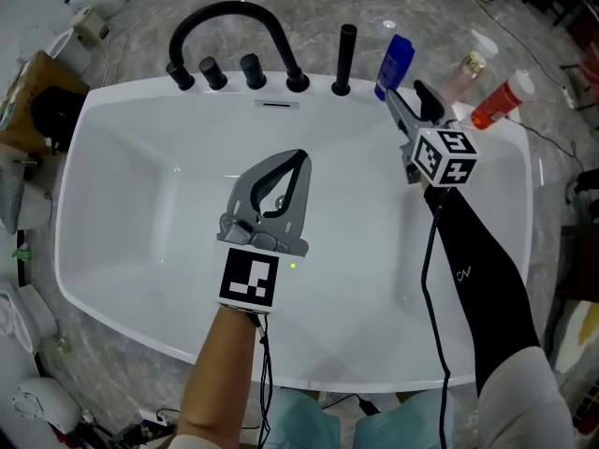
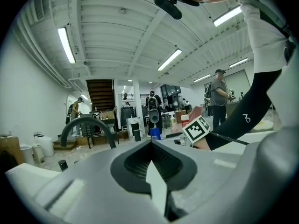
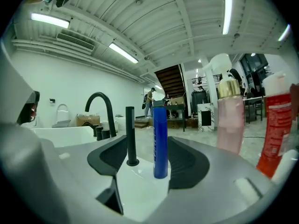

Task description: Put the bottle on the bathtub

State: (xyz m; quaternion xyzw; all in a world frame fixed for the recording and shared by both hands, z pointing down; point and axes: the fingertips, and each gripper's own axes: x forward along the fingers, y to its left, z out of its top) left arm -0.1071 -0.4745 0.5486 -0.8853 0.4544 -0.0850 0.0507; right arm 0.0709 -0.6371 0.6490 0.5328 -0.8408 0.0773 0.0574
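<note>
A blue bottle (image 1: 395,62) stands upright on the back right rim of the white bathtub (image 1: 140,185). My right gripper (image 1: 405,93) is open just in front of it. In the right gripper view the blue bottle (image 3: 160,141) rises at the mouth of the right gripper (image 3: 150,168), with a gap to the jaw on each side. My left gripper (image 1: 298,157) hangs over the middle of the tub basin, shut and holding nothing. In the left gripper view its tips (image 2: 150,143) meet, and the right gripper's marker cube (image 2: 198,129) shows beyond them.
A black arched faucet (image 1: 234,21) with knobs (image 1: 213,72) and a black hand-shower rod (image 1: 345,59) line the tub's back rim. A pink bottle (image 1: 465,71) and a red bottle (image 1: 501,99) stand right of the blue one. Boxes and clutter sit at the left.
</note>
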